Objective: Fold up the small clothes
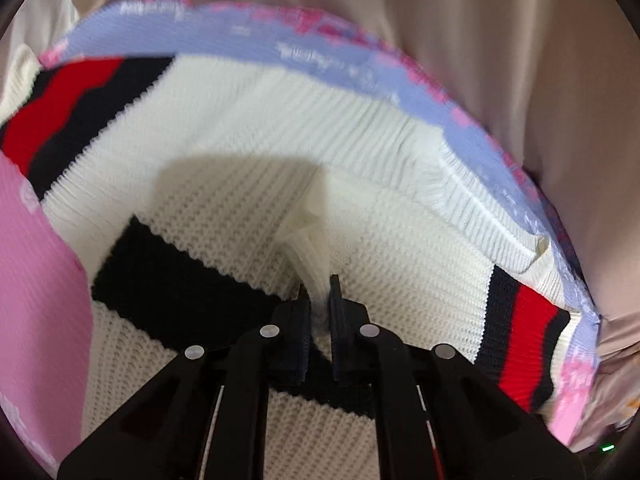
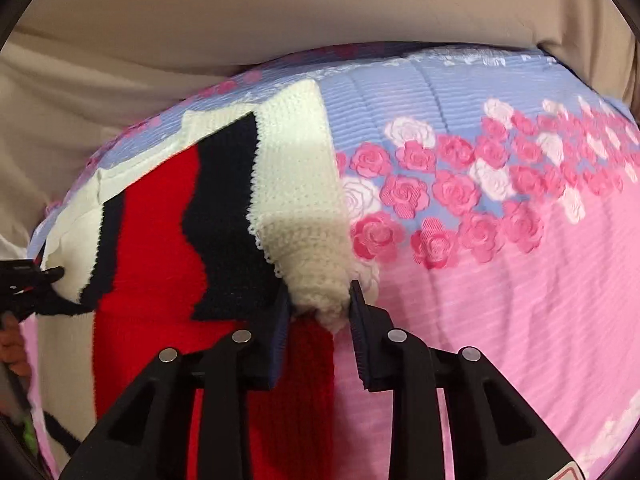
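A small cream knit sweater (image 1: 360,216) with black and red stripes lies on a pink and blue rose-print bedspread (image 2: 520,260). My left gripper (image 1: 319,292) is shut on a pinched fold of the cream knit near the sweater's middle. My right gripper (image 2: 320,296) is shut on a bunched cream edge of the sweater (image 2: 224,208), lifting it over the red and black striped part. The left gripper (image 2: 28,284) also shows at the far left of the right wrist view, gripping the sweater's other side.
Beige fabric (image 2: 200,20) lies behind the bedspread in both views. The bedspread (image 1: 44,280) extends left and right of the sweater. An orange knitted item (image 2: 12,344) shows at the left edge of the right wrist view.
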